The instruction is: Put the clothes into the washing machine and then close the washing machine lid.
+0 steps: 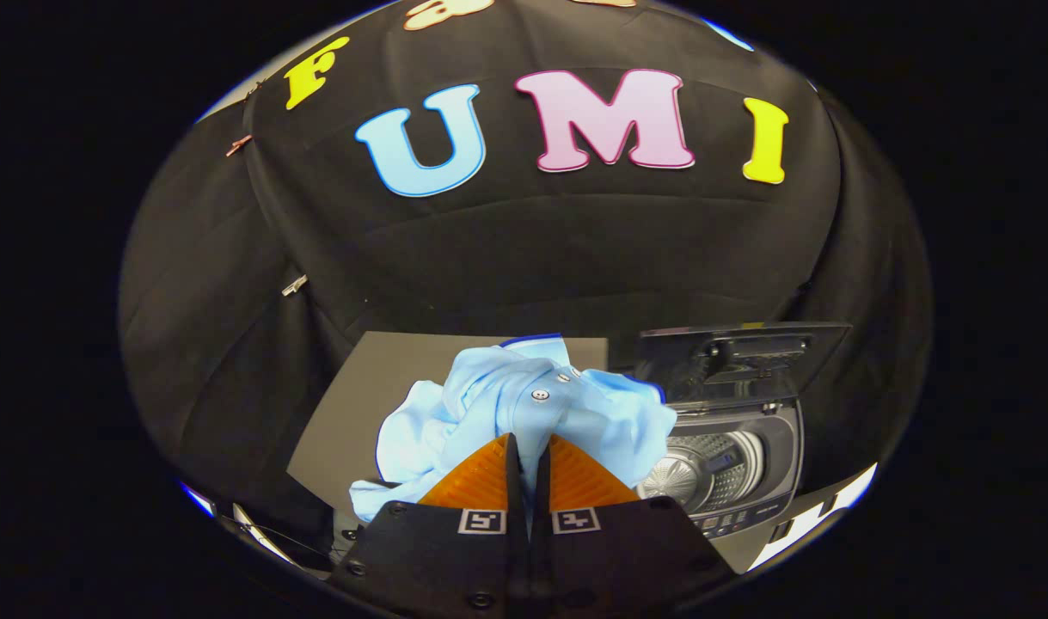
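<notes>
A light blue shirt [498, 404] with white buttons and a dark blue collar edge hangs bunched from my gripper [529, 440]. Both fingers are pressed together on a fold of its fabric. The cloth is lifted above a dark grey table [352, 404]. To the right of the fingers and a little beyond them stands a small top-loading washing machine [730, 456]. Its lid [738, 357] is raised upright at the back. The metal drum [704, 473] is open to view, and the shirt's right edge overlaps the drum's near rim.
Black cloth walls close in the booth behind and to both sides. The washing machine's control panel [726, 520] runs along its front edge. A pale floor strip [820, 516] shows past the machine's right side.
</notes>
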Motion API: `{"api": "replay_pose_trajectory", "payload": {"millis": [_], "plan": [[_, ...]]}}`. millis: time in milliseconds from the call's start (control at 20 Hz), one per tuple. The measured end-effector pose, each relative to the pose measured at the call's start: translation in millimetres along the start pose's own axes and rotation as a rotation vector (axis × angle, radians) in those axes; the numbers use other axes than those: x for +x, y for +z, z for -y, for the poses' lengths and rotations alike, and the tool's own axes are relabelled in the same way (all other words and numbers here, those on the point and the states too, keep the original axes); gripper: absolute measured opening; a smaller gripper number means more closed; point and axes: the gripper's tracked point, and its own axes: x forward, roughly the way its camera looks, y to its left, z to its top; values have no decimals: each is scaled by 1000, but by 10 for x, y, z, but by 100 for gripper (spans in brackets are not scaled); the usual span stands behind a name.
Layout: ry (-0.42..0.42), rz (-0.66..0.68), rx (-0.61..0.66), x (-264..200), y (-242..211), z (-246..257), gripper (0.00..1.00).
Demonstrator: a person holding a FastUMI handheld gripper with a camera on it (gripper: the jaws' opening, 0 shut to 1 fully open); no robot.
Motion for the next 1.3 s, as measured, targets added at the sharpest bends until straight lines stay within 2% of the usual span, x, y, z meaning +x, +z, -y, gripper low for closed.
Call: {"api": "replay_pose_trajectory", "payload": {"millis": [350, 550, 750, 1300], "plan": [[18, 14, 67, -217, 232, 1081, 5], [14, 38, 85, -327, 397, 1505, 5], [-12, 39, 124, -270, 432, 1777, 5], [-68, -18, 132, 45, 149, 2124, 5]]}}
